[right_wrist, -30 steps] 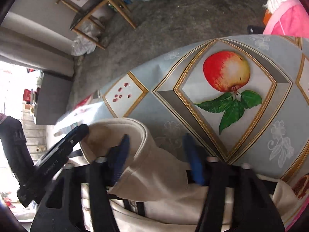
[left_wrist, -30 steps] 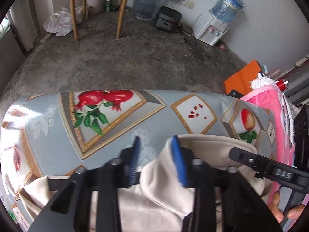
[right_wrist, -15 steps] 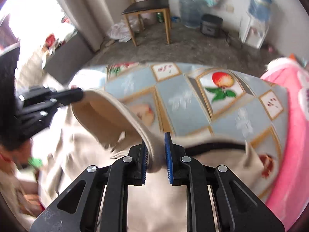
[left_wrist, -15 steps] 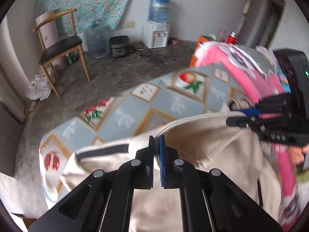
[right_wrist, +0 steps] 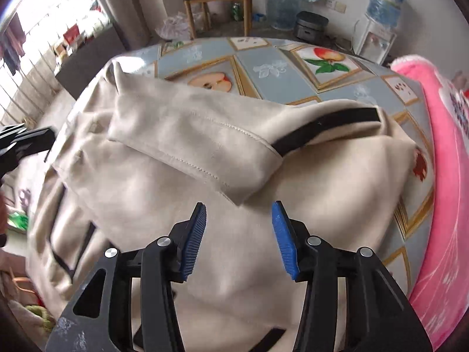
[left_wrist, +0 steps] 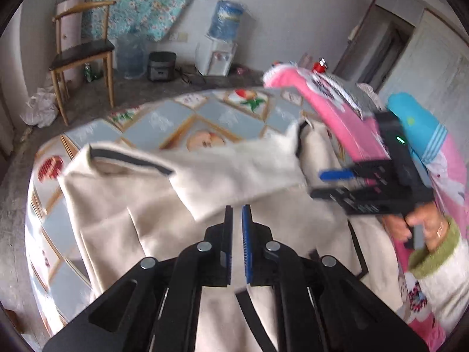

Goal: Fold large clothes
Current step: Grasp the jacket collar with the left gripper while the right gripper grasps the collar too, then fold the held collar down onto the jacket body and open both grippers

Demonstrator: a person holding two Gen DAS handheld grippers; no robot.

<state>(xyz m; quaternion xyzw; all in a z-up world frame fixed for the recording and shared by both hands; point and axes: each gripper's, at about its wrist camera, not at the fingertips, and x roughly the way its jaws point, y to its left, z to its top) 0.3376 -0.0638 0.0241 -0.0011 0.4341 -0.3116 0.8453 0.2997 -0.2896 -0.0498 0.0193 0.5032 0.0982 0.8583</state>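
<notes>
A large beige garment [left_wrist: 132,234] [right_wrist: 337,199] lies spread on the fruit-patterned table [left_wrist: 176,117] [right_wrist: 263,64]. A flap [left_wrist: 234,176] [right_wrist: 190,140] with a black stripe [right_wrist: 325,129] lies folded back across it. My right gripper [right_wrist: 239,208] [left_wrist: 316,184] hovers over the garment with its jaws opening. The flap's near corner sits just ahead of its tips, untouched by the pads. My left gripper [left_wrist: 237,209] is shut just at the flap's near edge, and I see no cloth between its pads. In the right wrist view it shows at the far left edge [right_wrist: 44,139].
A pink blanket [right_wrist: 445,176] [left_wrist: 346,123] is heaped along the table's right side. A hand with a green cuff [left_wrist: 422,226] holds the right gripper. Beyond the table stand a wooden chair [left_wrist: 82,50], a rice cooker [left_wrist: 161,66] and a water dispenser [left_wrist: 219,55].
Both grippers shut on the garment's far edge, lifted it and drew it back toward me. The flap now lies folded over, the right jaws have opened off it, and the left stays shut.
</notes>
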